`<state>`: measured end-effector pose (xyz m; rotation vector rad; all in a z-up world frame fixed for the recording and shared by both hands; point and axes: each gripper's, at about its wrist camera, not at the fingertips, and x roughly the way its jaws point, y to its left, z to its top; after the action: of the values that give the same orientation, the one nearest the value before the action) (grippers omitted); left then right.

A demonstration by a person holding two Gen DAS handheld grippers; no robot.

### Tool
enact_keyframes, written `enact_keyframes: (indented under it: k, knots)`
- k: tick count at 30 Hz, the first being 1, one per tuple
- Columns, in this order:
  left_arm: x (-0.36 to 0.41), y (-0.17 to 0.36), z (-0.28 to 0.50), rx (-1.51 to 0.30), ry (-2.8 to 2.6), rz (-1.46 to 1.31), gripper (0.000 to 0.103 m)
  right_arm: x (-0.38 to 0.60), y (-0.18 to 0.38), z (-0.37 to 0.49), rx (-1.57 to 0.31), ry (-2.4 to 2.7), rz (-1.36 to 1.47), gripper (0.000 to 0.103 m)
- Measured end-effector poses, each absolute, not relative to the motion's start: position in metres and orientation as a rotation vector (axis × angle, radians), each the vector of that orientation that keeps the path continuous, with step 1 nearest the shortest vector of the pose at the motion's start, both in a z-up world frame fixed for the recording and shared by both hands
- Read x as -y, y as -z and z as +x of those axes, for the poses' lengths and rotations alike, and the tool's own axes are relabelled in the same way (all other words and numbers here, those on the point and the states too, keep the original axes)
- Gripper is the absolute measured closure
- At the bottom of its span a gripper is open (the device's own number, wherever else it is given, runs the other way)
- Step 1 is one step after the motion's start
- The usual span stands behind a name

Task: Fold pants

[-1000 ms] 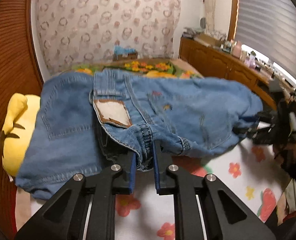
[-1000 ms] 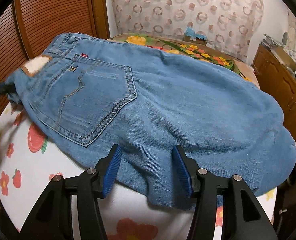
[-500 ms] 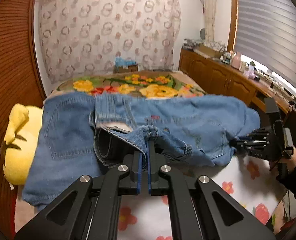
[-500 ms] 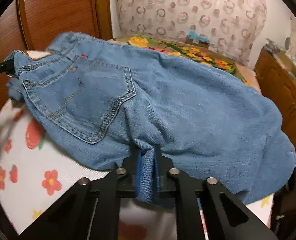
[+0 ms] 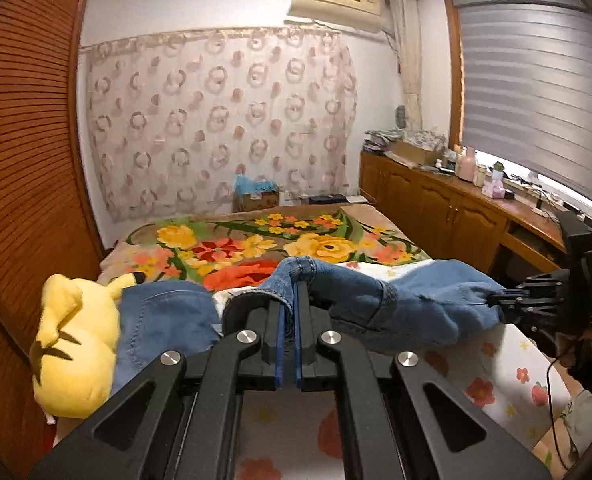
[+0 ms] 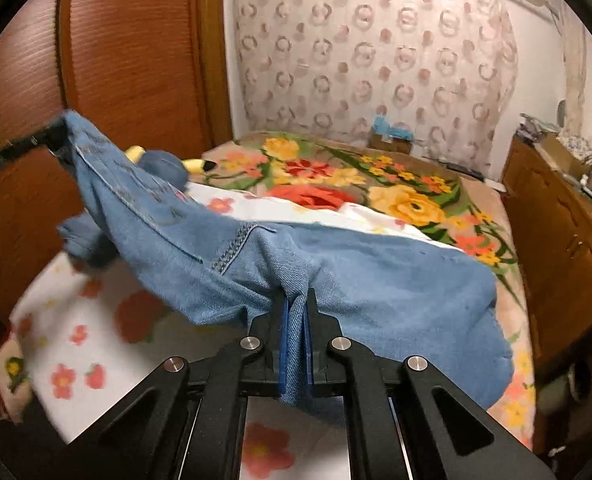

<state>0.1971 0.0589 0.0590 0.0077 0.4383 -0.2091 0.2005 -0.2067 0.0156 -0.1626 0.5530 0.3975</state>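
Mid-fold: both grippers, left (image 5: pixel 289 312) and right (image 6: pixel 296 312), clenched on jeans (image 6: pixel 375 272) lifted off the bed (image 6: pixel 375 184); next, probably carry over and lay flat.

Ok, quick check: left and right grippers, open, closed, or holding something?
Left gripper: shut on the jeans.
Right gripper: shut on the jeans.

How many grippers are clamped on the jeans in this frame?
2. The left gripper pinches the jeans at the waistband end near the plush; the right gripper pinches a fold partway along the legs.
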Motion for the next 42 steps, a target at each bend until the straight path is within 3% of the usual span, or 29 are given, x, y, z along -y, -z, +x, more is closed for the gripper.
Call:
enact_keyframes:
  k: [18,30,32,37,40,42]
  knots:
    - [-0.114,-0.028,0.078,-0.409,0.147,-0.051,0.099,0.206,0.0,0.075,-0.531,-0.51,-0.211,0.097]
    - [-0.12,0.045,0.042,-0.628,0.145,-0.049,0.099,0.213,0.034,0.053,-0.61,-0.541,-0.136,0.096]
    - [-0.12,0.053,0.038,-0.65,0.142,-0.043,0.098,0.217,0.036,0.056,-0.622,-0.54,-0.128,0.091]
    - [-0.117,0.05,0.027,-0.642,0.123,-0.018,0.088,0.219,0.033,0.051,-0.616,-0.525,-0.128,0.077]
    - [-0.117,0.044,0.024,-0.623,0.125,-0.016,0.071,0.22,0.033,0.043,-0.607,-0.52,-0.107,0.07]
    - [-0.116,0.041,0.026,-0.615,0.135,-0.02,0.054,0.221,0.032,0.038,-0.595,-0.503,-0.11,0.069]
